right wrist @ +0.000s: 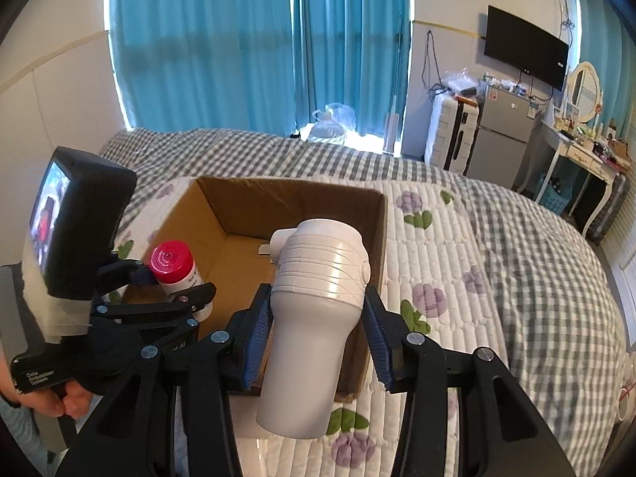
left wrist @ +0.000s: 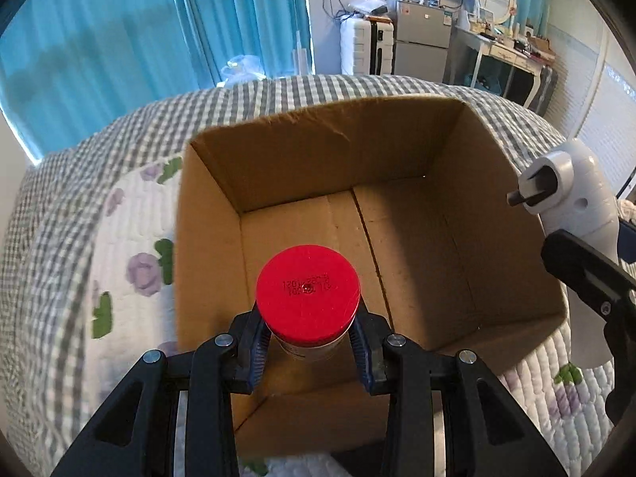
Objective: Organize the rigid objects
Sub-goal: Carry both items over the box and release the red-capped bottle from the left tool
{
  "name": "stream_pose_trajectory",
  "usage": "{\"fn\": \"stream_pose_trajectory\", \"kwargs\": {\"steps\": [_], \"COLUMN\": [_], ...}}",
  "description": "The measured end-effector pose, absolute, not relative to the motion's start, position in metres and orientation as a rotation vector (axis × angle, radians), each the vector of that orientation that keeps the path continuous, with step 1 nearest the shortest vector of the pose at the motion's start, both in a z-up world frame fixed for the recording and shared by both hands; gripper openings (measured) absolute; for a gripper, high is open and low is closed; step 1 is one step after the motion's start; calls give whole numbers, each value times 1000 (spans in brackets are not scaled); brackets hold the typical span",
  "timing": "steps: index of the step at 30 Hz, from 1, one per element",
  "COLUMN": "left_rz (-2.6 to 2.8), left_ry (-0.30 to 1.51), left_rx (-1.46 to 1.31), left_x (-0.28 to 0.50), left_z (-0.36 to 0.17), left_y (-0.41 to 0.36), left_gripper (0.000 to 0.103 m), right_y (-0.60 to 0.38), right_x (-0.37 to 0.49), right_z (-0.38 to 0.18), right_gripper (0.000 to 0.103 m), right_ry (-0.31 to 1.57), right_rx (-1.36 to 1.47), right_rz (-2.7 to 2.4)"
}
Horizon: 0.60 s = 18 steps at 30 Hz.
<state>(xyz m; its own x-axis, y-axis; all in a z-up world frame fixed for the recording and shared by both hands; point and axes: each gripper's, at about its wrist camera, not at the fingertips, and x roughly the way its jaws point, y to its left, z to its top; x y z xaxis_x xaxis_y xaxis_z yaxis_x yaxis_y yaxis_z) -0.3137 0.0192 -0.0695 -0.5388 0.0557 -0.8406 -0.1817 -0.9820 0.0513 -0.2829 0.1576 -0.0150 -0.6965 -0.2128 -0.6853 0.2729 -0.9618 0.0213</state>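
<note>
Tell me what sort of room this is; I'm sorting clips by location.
Most likely a bedroom: the box sits on a quilted bed, with a vanity and mirror by the wall, plus blue curtains.

The box (right wrist: 302, 214) sits on the bed (right wrist: 497, 246); the bottle (left wrist: 308, 298) hangs over its near-left part (the white appliance (right wrist: 318, 298) over its near-right edge).

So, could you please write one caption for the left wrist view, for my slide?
Left gripper holding a red-capped bottle above an open cardboard box on a quilted bed.
</note>
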Motion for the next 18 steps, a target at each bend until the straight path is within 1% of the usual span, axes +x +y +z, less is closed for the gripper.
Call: {"fn": "stream_pose_trajectory", "kwargs": {"steps": [2, 3, 5, 6, 7, 9, 11, 18], "left_rz": [2639, 2648, 2666, 2680, 2697, 2710, 2733, 2811], "left_ry": [194, 197, 220, 228, 230, 208, 183, 82], "left_rx": [-1424, -1425, -1416, -1408, -1397, -1364, -1341, -1212], "left_x": [-316, -317, -317, -317, -315, -311, -308, -289], "left_z": [-74, -76, -76, -74, -72, -63, -51, -14], "left_y": [19, 20, 20, 21, 21, 17, 11, -18], "left_gripper": [37, 40, 48, 55, 58, 59, 63, 63], "right_y": [159, 159, 159, 158, 159, 158, 158, 146], "right_x": [-289, -291, -289, -290, -289, -288, -285, -282], "right_z": [-22, -25, -29, -29, -29, -26, -23, -6], "right_gripper": [44, 44, 44, 44, 44, 44, 44, 44], "right_ry": [108, 107, 109, 109, 109, 112, 116, 143], "right_rx": [1071, 1075, 1079, 1080, 1080, 1074, 1066, 1026], "right_rz": [-2664, -2661, -2658, -2656, -2657, -2664, -2672, -2698]}}
